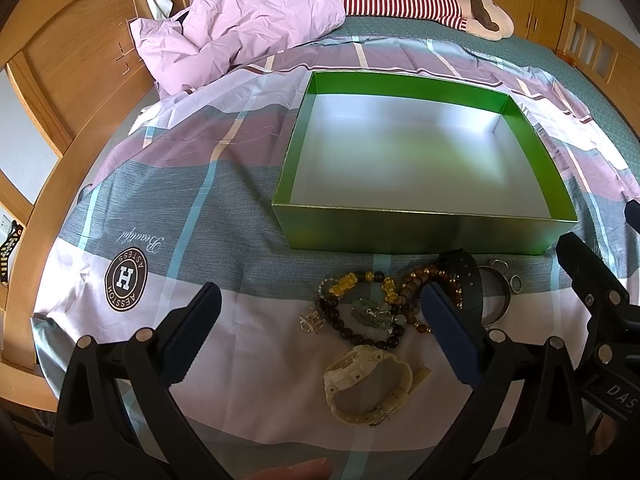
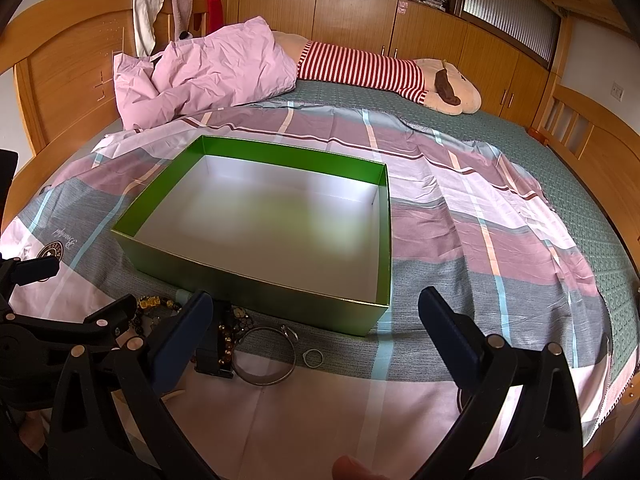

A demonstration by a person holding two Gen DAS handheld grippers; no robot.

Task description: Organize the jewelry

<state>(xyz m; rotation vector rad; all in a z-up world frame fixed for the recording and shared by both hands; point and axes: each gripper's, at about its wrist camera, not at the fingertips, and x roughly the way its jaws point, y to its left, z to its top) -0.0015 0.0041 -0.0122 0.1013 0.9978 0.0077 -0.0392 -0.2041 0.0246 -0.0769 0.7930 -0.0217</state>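
Observation:
An open green box [image 1: 416, 232] with a white inside sits on the bed, empty; it also shows in the right wrist view [image 2: 256, 292]. In front of it lies a pile of jewelry: a bead bracelet [image 1: 360, 292], a cream watch [image 1: 370, 386], a black watch strap [image 1: 466, 280], a silver bangle [image 2: 264, 354] and a small ring [image 2: 313, 358]. My left gripper [image 1: 320, 292] is open above the pile, holding nothing. My right gripper [image 2: 316, 300] is open and empty, to the right of the pile, before the box's near wall.
A plaid sheet [image 1: 192, 208] covers the bed. A pink crumpled quilt [image 1: 240, 24] and a striped plush toy [image 1: 420, 4] lie at the far end. A wooden headboard [image 1: 68, 64] stands at the left, wooden cabinets [image 2: 360, 20] behind.

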